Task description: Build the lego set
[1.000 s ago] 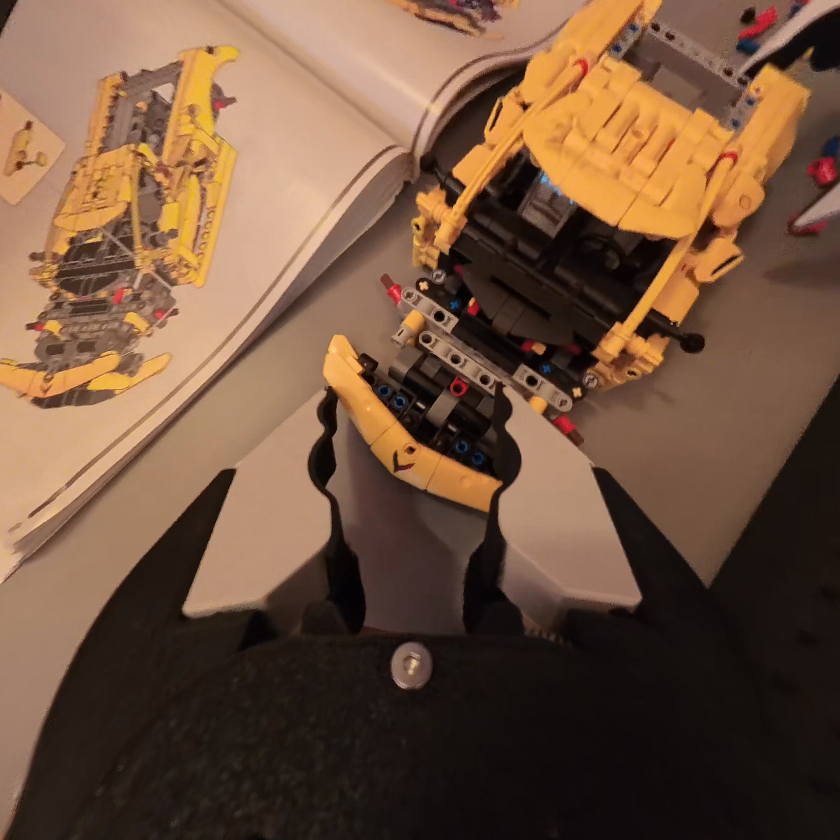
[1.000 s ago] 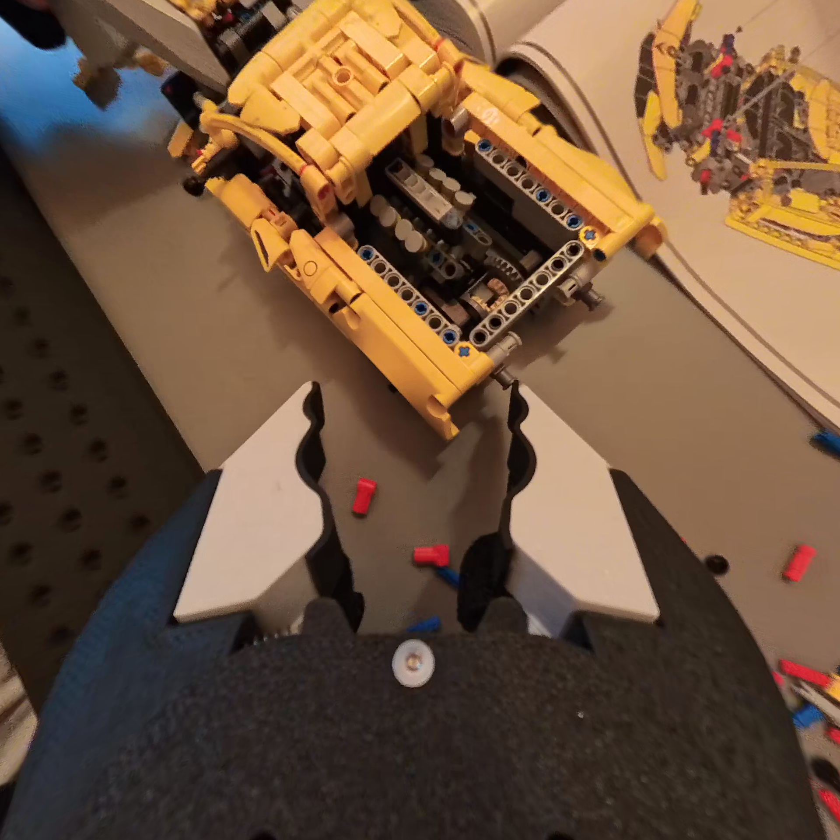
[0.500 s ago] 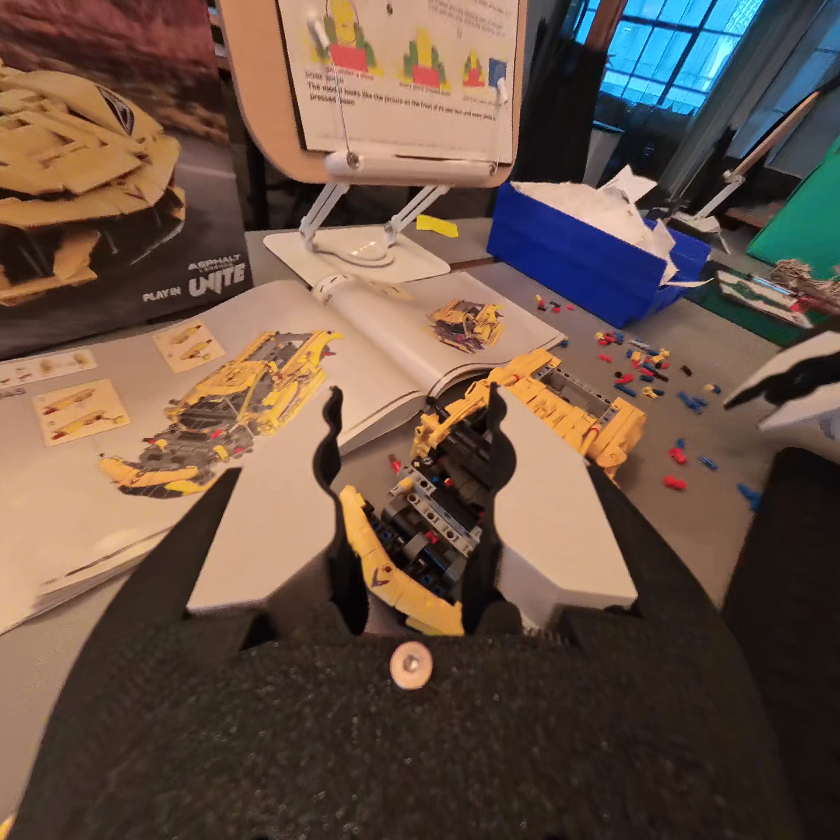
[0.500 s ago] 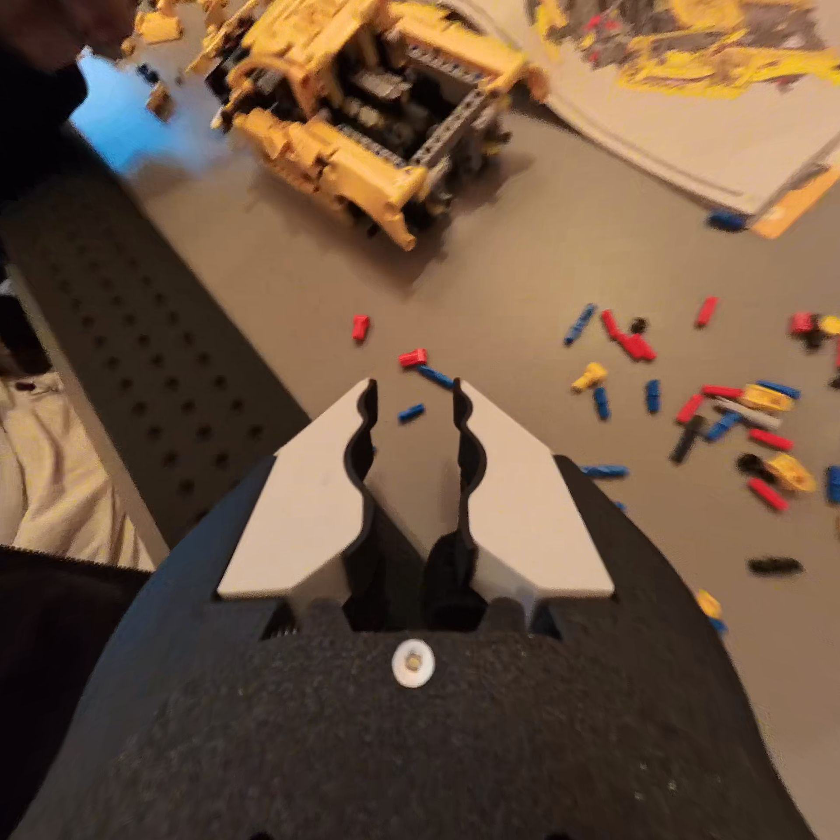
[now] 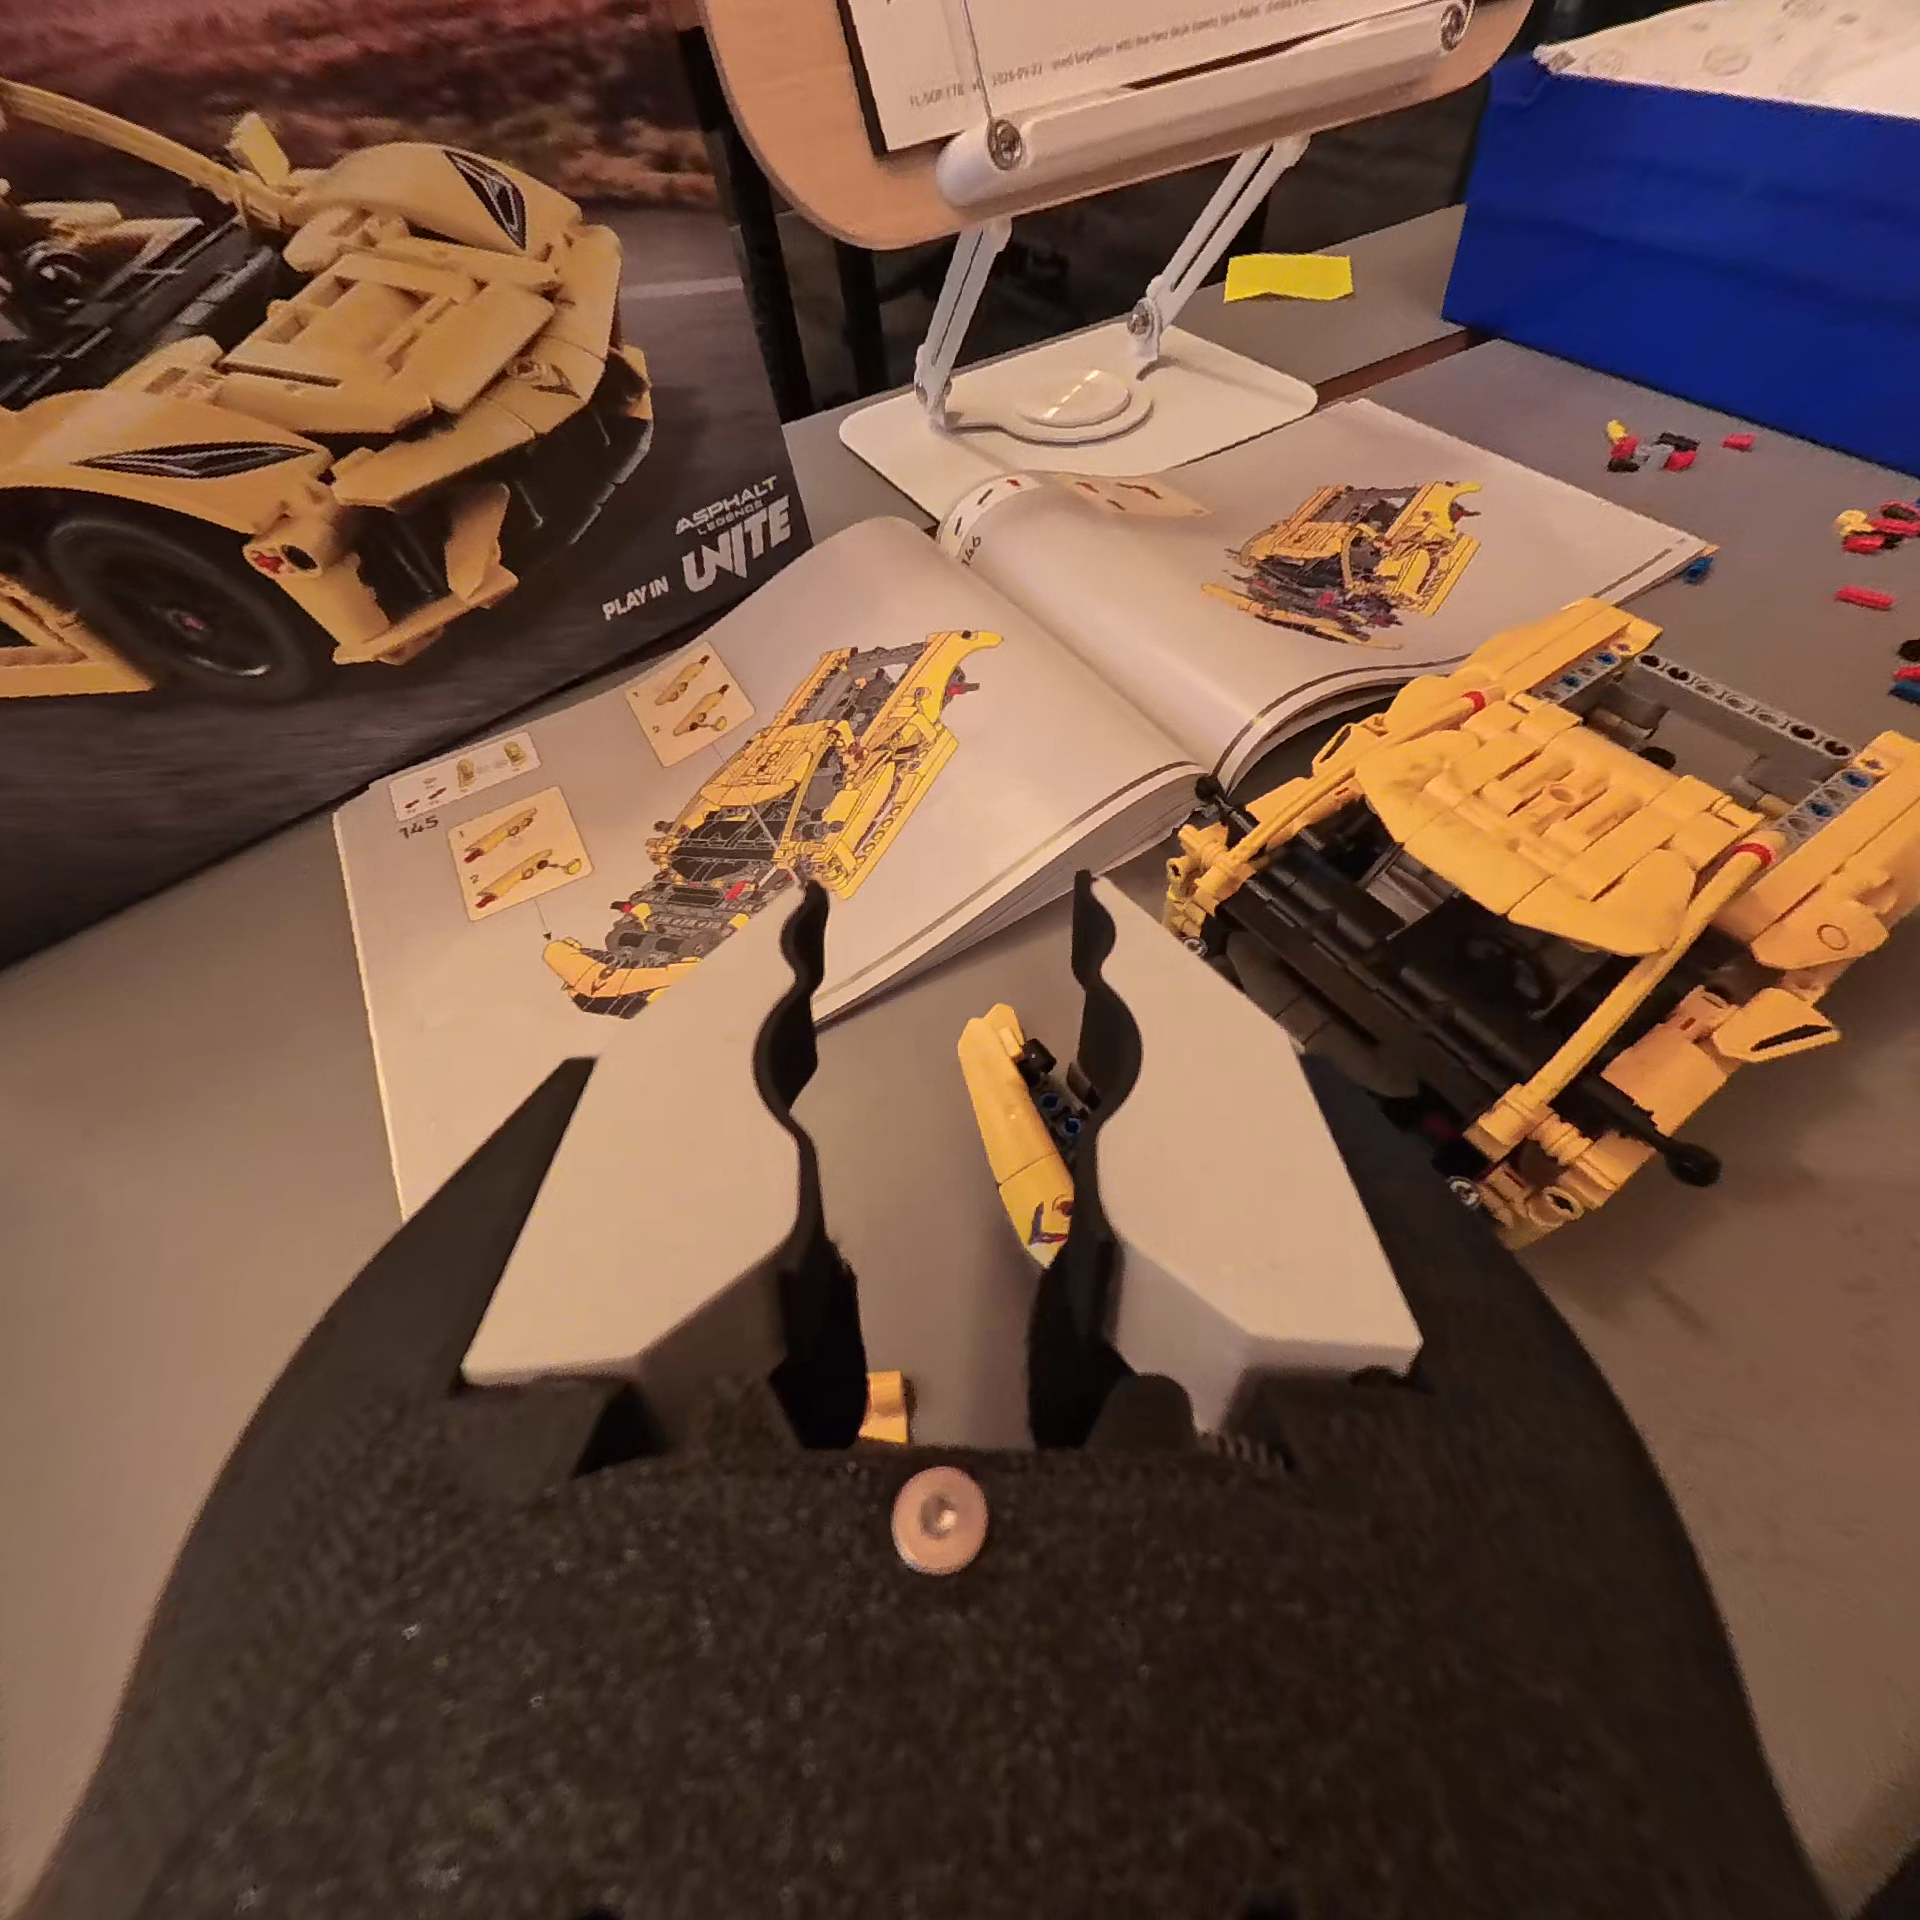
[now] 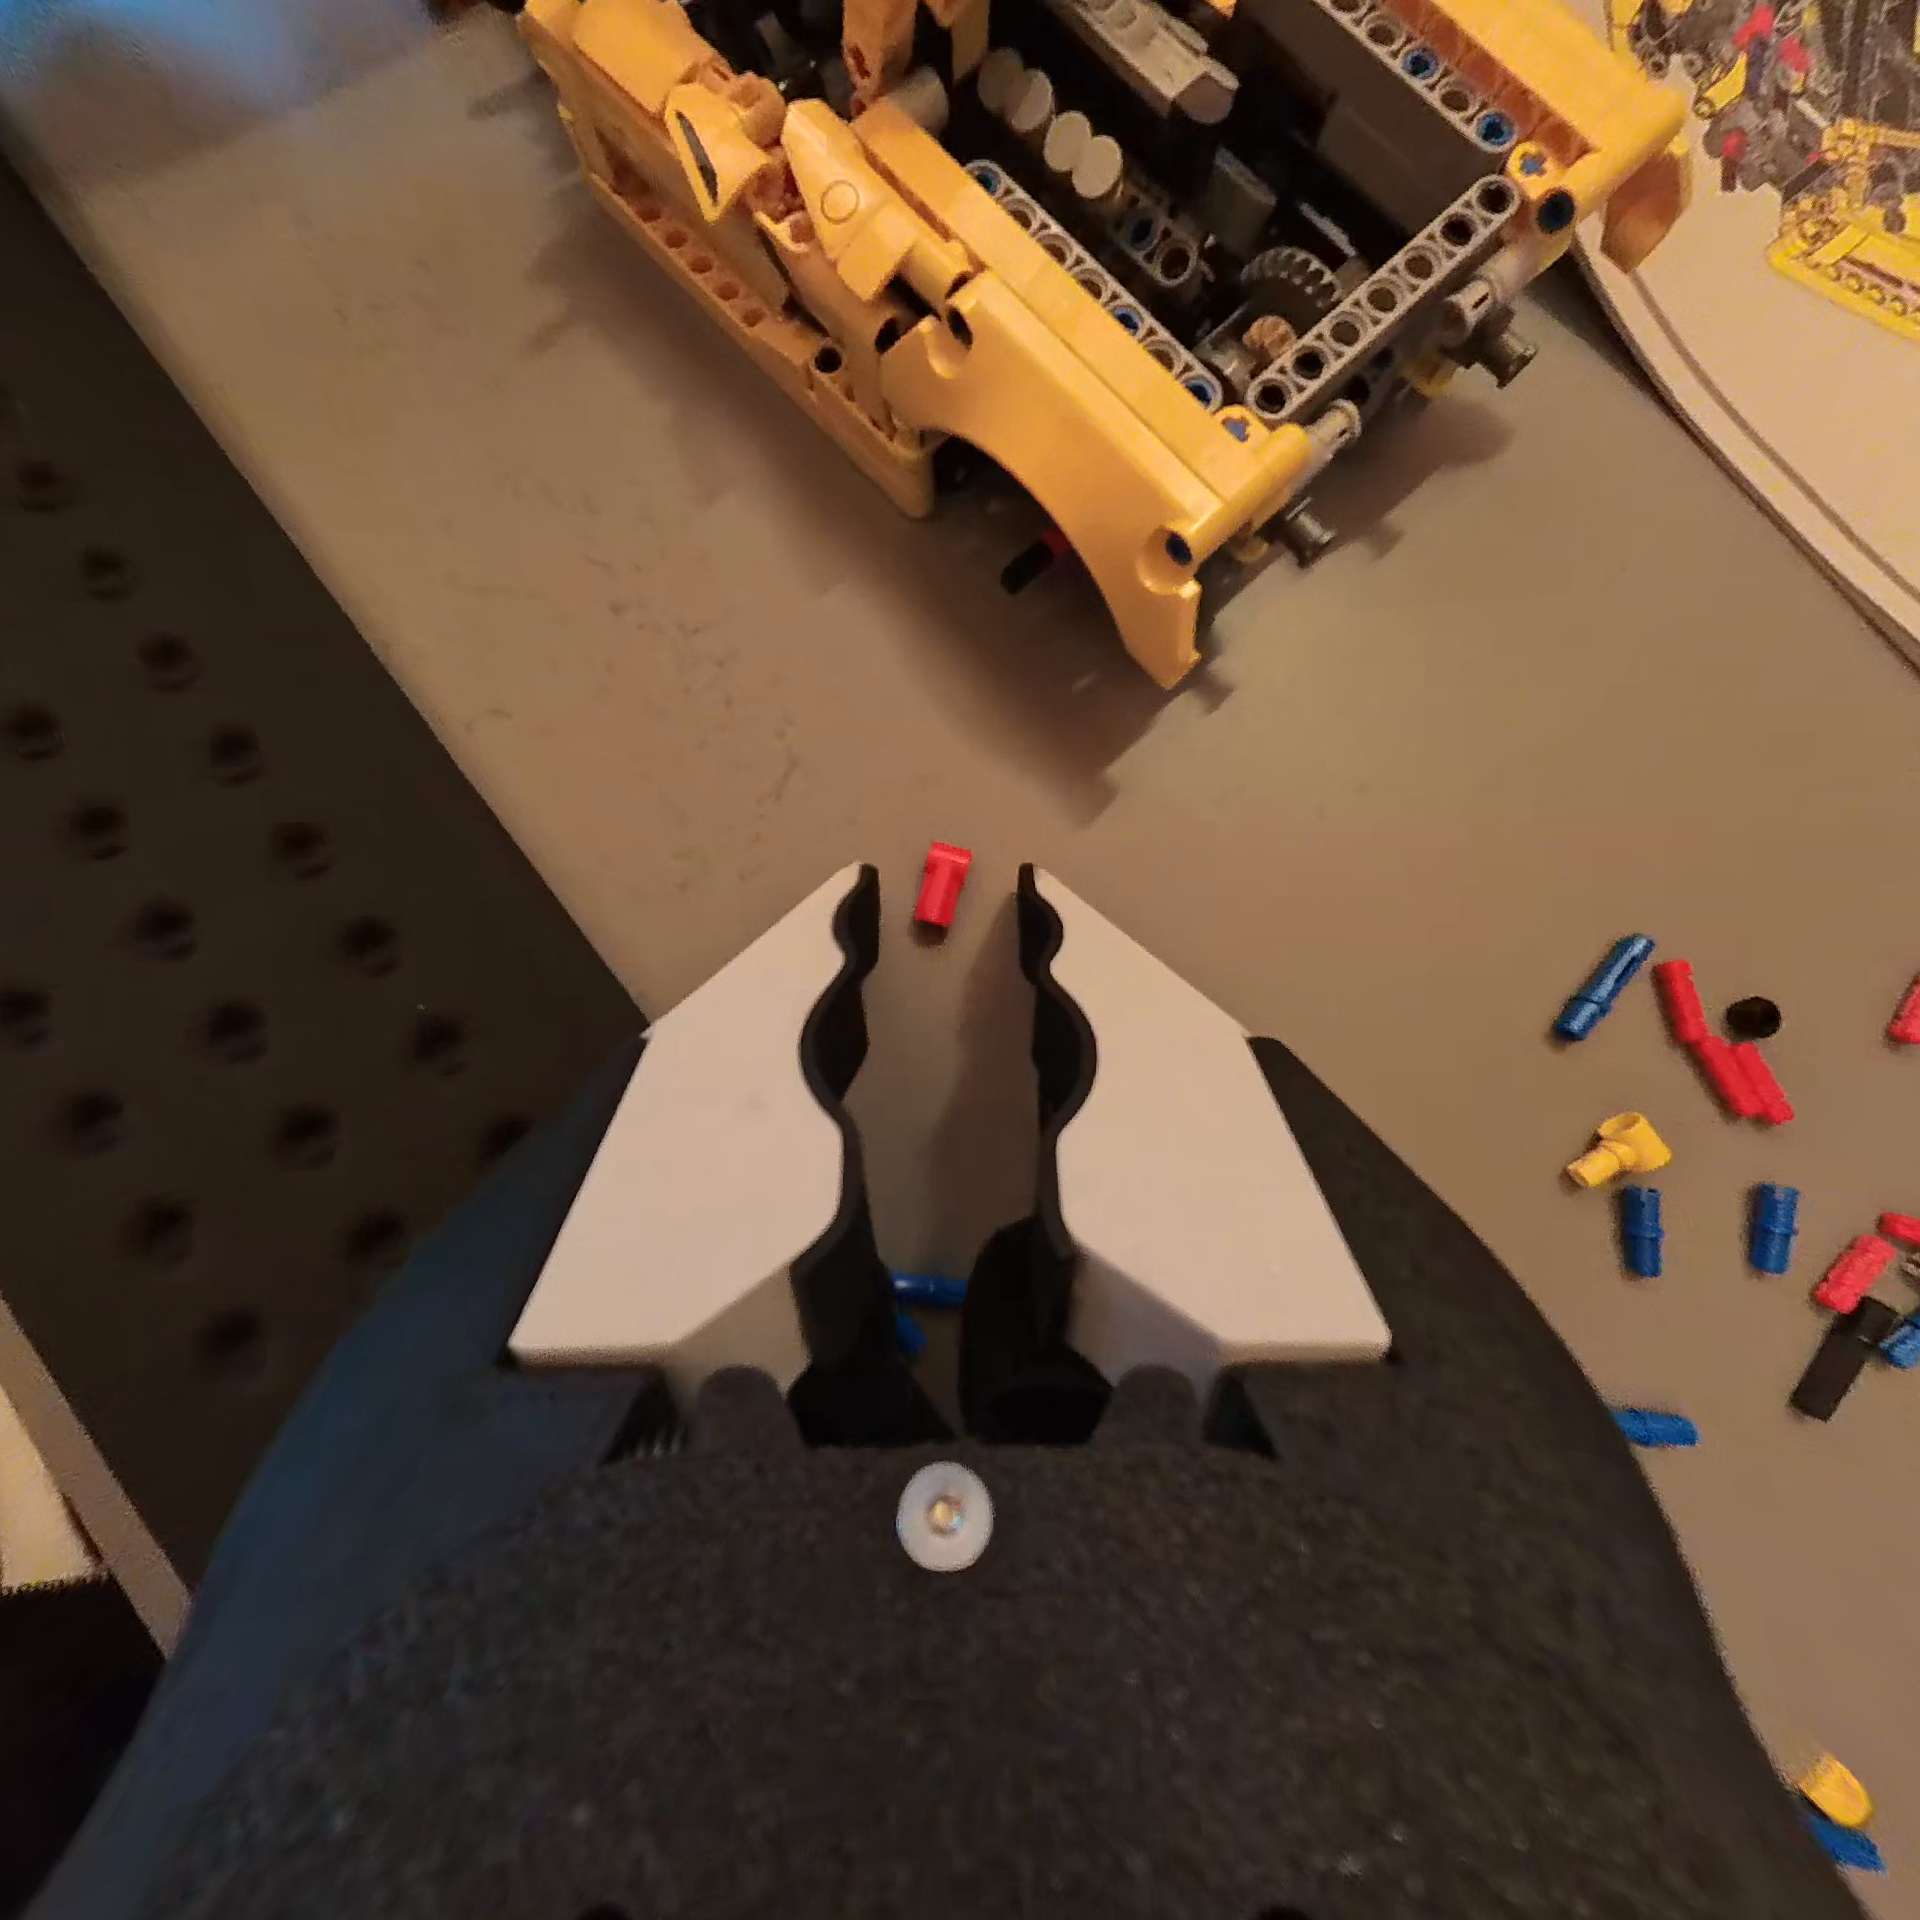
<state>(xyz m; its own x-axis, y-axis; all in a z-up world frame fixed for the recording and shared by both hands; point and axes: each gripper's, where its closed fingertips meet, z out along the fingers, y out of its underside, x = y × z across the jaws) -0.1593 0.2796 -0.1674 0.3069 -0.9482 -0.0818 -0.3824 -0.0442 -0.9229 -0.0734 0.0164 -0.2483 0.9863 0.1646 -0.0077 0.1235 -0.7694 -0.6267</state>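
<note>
Right wrist view has the right tongs (image 6: 945, 883) narrowly parted, holding nothing, around the small red plastic connector pin (image 6: 941, 881) on the grey table (image 6: 582, 582), probably not touching, so lower squarely before squeezing.

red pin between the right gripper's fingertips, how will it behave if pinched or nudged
The red pin looks tiny and stubby, so probably very light and stiff. Its rounded body seems apt to roll or skid on the smooth grey table if nudged. The right gripper stands open around it; the wavy pads might let it twist.
</note>
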